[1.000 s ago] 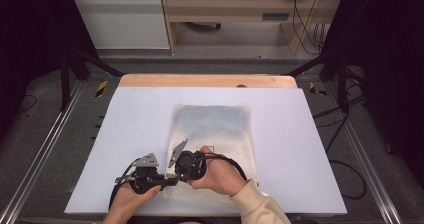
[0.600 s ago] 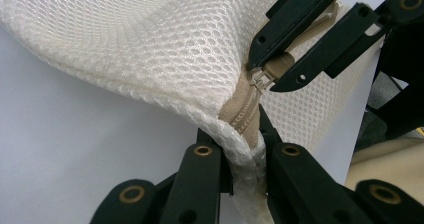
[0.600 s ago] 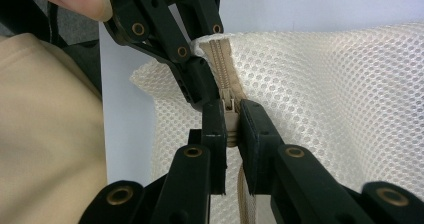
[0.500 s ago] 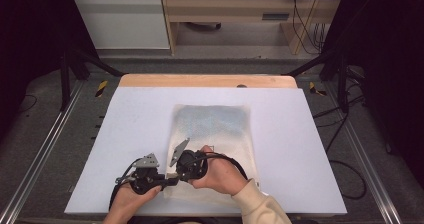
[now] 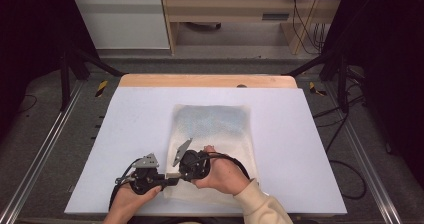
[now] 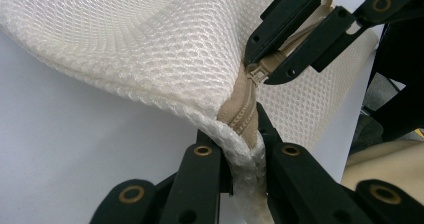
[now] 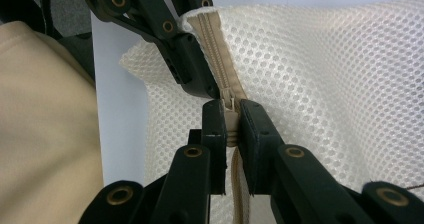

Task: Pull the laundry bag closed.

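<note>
While both of the person's hands rest low at the near edge of the desk (image 5: 125, 134), each holds a hand-held gripper aimed inward at the near left corner of a mesh bag (image 5: 212, 134). The left hand (image 5: 127, 201) lies flat by the desk edge with its left hand-held gripper (image 6: 243, 149) pointing right. The right hand (image 5: 225, 174), in a cream sleeve (image 5: 262, 206), wraps round the right hand-held gripper (image 7: 230, 126), which points left toward the other one. The two tools sit just beside each other.

The left hand-held gripper is clamped tight on the bag's corner seam, where the end of the zip (image 6: 242, 111) runs in between its jaws. The right hand-held gripper is closed on the zip pull (image 7: 229, 115), its jaws pinching the small beige tab just past the left one's jaws.

The bag lies flat in the middle of the desk, its long axis running from near to far, with the near end under the right hand. Its near left corner is lifted off the desk by the two grips. The zip runs along the near edge, left to right.

The bag is cream honeycomb mesh with a beige zip and a thick stitched rim. Something pale blue-grey shows through the mesh in its far half.
</note>
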Demonstrator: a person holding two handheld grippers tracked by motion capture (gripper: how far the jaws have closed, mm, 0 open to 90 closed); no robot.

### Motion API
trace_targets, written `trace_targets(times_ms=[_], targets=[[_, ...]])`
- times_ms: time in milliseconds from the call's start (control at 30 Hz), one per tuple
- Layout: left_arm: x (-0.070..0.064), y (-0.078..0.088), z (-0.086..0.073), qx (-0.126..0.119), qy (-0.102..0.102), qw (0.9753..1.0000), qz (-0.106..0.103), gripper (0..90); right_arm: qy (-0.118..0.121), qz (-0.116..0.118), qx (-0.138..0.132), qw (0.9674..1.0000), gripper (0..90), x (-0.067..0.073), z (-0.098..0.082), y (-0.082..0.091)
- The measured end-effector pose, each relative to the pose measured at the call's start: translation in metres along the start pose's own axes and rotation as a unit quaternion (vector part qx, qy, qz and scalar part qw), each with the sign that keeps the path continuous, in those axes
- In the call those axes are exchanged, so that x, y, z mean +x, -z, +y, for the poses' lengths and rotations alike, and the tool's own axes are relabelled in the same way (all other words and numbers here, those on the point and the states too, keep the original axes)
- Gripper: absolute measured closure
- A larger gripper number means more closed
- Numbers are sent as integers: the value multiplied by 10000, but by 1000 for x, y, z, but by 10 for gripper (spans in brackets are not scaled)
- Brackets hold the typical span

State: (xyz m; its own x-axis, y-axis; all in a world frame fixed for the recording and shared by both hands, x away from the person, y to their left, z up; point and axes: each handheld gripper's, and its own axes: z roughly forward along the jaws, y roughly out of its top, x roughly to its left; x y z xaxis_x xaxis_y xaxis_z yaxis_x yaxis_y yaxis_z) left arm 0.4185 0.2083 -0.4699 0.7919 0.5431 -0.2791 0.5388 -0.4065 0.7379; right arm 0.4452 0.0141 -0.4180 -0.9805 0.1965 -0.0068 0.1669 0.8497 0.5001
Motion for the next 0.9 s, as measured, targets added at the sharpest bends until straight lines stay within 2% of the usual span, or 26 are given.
trace_targets(times_ms=[500,900], targets=[[0,0,0,-12,10,10000,-18,851,-168,-43,112,9998,820,-4,-12,3],[0,1,0,-42,26,10000,-42,851,-210,-80,100,9997,820,-6,-18,8]])
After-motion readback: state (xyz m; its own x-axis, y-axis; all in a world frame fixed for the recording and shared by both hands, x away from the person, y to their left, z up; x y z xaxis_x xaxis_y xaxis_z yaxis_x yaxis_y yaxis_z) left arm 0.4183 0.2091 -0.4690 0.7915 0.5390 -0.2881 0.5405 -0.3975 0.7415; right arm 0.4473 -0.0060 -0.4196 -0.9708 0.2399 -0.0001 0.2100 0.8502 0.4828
